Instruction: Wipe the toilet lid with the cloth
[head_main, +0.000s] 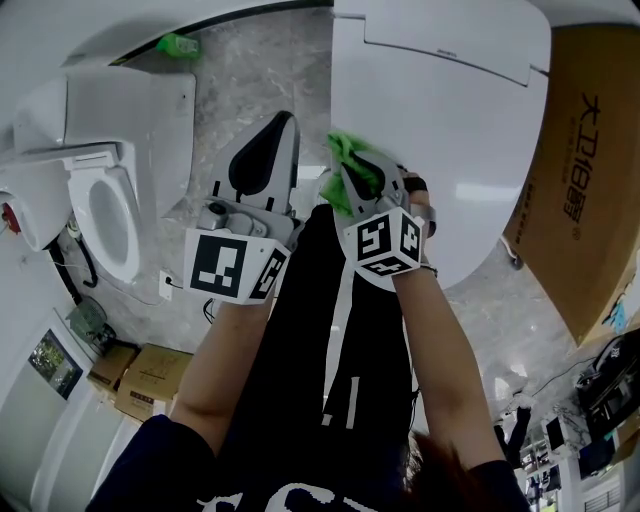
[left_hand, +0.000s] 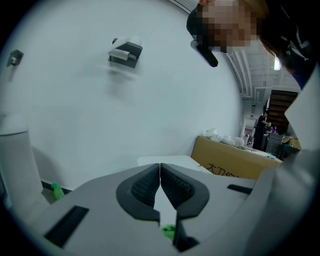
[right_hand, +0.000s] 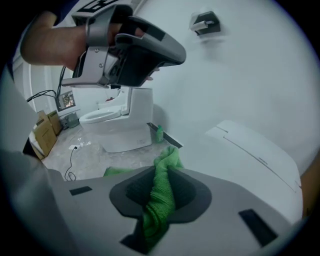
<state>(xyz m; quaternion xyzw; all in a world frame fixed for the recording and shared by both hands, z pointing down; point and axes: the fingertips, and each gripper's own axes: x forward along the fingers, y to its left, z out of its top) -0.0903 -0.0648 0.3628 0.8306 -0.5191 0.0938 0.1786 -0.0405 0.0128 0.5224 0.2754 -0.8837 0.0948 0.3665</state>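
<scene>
We note the right tool (right_hand: 159, 186) clamped on the crumpled green microfibre cloth (right_hand: 167, 161), over the near-left edge of the glossy white oval toilet lid (head_main: 455, 130). The lid extends ahead-right, long axis running away from us. The left tool (left_hand: 160, 172), jaws together and empty, is farther off.

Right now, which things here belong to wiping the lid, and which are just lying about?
For the job: green cloth, clamped in the jaws of the right gripper; toilet lid.
Lying about: second toilet; cardboard box; green bottle; left gripper, shut and empty.

Sanitaryware storeroom: toilets (head_main: 440, 150) stand among cardboard boxes (head_main: 150, 380).
</scene>
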